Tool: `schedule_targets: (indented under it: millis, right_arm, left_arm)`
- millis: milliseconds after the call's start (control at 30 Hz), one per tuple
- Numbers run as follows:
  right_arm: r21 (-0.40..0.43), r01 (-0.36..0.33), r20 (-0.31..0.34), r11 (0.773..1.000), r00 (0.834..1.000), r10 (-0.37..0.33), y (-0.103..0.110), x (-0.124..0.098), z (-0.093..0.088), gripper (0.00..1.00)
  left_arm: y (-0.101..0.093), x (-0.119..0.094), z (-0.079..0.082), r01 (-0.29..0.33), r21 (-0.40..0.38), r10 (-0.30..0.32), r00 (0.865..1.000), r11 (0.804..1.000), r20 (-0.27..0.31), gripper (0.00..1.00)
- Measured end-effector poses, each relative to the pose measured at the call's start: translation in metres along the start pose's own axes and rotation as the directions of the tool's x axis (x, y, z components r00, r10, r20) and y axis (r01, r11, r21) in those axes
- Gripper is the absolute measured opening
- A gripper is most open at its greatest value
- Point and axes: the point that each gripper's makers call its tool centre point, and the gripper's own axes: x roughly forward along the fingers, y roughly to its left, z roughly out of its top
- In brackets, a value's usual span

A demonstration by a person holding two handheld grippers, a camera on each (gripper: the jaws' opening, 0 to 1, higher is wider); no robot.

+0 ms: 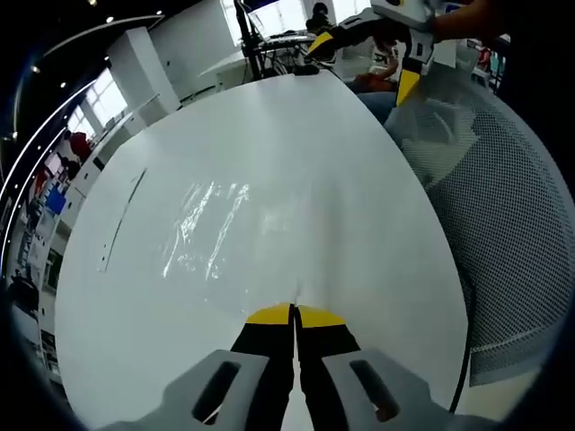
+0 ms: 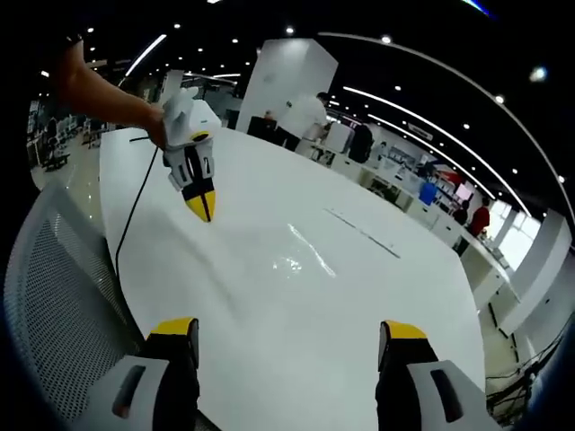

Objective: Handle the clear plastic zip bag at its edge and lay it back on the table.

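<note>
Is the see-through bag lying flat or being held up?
Flat: the clear bag lies spread on the white table, no gripper touching it.

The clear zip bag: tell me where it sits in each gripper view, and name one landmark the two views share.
Left gripper view: the clear zip bag lies flat on the white table, left of centre, above the shut left gripper.
Right gripper view: the bag is a faint glint at mid-table, above the open right gripper.
Shared landmark: the grey mesh chair back beside the table.

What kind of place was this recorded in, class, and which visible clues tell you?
Probably a large open-plan office or lab hall: a long white table, a mesh chair, rows of desks with people standing nearby, and ceiling strip lights.
</note>
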Motion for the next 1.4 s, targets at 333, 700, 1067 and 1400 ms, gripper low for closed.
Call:
schedule_targets:
  millis: [333, 700, 1067, 1400]
  right_arm:
    - [-0.025, -0.058, 0.032, 0.998, 0.998, 0.059, 0.013, 0.008, 0.018, 0.71]
    - [-0.067, -0.099, 0.049, 0.993, 0.994, 0.102, 0.024, 0.015, 0.031, 0.67]
    - [-0.09, -0.127, 0.05, 0.988, 0.99, 0.132, 0.032, 0.019, 0.036, 0.65]
    - [-0.11, -0.149, 0.046, 0.983, 0.987, 0.155, 0.04, 0.023, 0.039, 0.61]
  left_arm:
    - [-0.008, -0.005, 0.006, -0.012, -0.062, 0.014, 1.0, 0.998, 0.018, 0.0]
    - [-0.015, -0.011, 0.01, -0.026, -0.11, 0.028, 1.0, 0.994, 0.014, 0.0]
    - [-0.018, -0.019, 0.019, -0.034, -0.14, 0.038, 0.999, 0.99, 0.026, 0.0]
    - [-0.021, -0.025, 0.027, -0.034, -0.159, 0.042, 0.998, 0.987, 0.043, 0.0]
